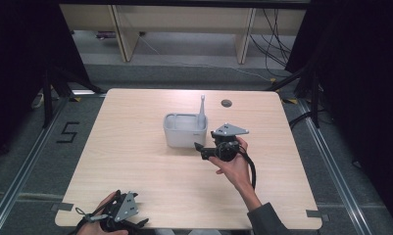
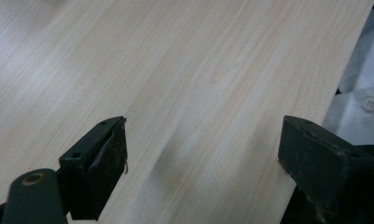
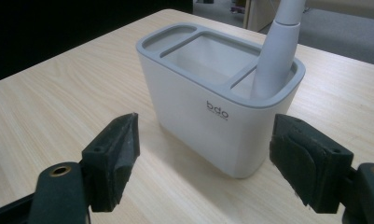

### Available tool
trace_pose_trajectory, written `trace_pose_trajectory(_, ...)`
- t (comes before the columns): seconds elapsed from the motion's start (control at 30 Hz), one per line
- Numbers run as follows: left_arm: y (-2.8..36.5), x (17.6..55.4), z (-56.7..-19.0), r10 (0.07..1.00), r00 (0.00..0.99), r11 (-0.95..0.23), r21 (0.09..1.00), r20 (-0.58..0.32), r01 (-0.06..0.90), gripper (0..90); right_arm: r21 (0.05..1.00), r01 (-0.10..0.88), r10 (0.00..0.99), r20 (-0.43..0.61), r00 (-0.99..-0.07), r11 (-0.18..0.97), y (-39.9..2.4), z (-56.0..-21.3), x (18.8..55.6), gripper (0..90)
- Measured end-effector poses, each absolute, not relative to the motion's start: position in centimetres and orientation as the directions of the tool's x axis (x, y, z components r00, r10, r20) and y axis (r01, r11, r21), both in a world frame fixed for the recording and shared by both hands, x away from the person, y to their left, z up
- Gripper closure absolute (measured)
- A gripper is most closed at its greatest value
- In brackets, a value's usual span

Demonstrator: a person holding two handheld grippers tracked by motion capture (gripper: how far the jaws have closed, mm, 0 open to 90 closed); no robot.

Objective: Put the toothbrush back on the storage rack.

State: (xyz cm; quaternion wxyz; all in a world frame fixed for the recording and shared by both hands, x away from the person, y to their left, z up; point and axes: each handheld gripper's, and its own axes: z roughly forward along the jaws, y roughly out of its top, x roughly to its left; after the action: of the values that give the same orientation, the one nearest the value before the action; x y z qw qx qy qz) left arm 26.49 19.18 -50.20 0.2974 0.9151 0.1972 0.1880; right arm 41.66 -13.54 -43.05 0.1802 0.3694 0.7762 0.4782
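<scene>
**Two hand-held grippers at a table, one facing a compartmented holder**

The right gripper (image 1: 200, 148), held in the person's right hand (image 1: 234, 166), sits just right of the table's centre with its jaws spread wide and nothing between them. It points toward ten o'clock at the white holder (image 3: 208, 112), just beside it but not touching. In the right gripper view the holder stands squarely between the two jaws, a placement that suggests an approach lined up to the holder's width. The holder has a grey rim and three compartments; a grey handle (image 3: 275, 51) stands tilted in the end compartment nearest the gripper's right jaw. The left gripper (image 2: 201, 163) rests at seven o'clock on the table (image 1: 135, 161), near the front edge, jaws likewise apart and empty over bare wood, probably parked clear of the working area. Beyond, at twelve o'clock, a small round port (image 1: 226, 103) is set into the tabletop.
</scene>
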Motion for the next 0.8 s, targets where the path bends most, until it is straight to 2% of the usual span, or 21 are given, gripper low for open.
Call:
trace_pose_trajectory(0.03, 19.2, 26.5, -50.2, 0.471, 0.852, -0.747, 0.617, 0.227, 0.248, 15.3, 0.877, 0.382, 0.743, 0.046, -0.668, 0.29, -13.7, -43.0, 41.7, 24.9)
trace_pose_trajectory(0.2, 19.2, 26.5, -50.2, 0.473, 0.852, -0.745, 0.618, 0.226, 0.25, 15.3, 0.876, 0.395, 0.735, 0.07, -0.674, 0.278, -13.5, -43.1, 41.3, 24.6)
trace_pose_trajectory(0.27, 19.2, 26.5, -50.2, 0.474, 0.851, -0.744, 0.619, 0.225, 0.25, 15.3, 0.877, 0.374, 0.734, 0.036, -0.678, 0.302, -13.6, -43.1, 41.2, 24.6)
trace_pose_trajectory(0.43, 19.2, 26.5, -50.2, 0.472, 0.852, -0.746, 0.617, 0.226, 0.25, 15.3, 0.87, 0.404, 0.732, 0.077, -0.677, 0.282, -13.3, -43.4, 40.4, 24.6)
trace_pose_trajectory(0.8, 19.2, 26.5, -50.2, 0.476, 0.85, -0.743, 0.621, 0.225, 0.252, 15.3, 0.853, 0.414, 0.718, 0.069, -0.693, 0.317, -13.4, -44.3, 39.2, 24.4)
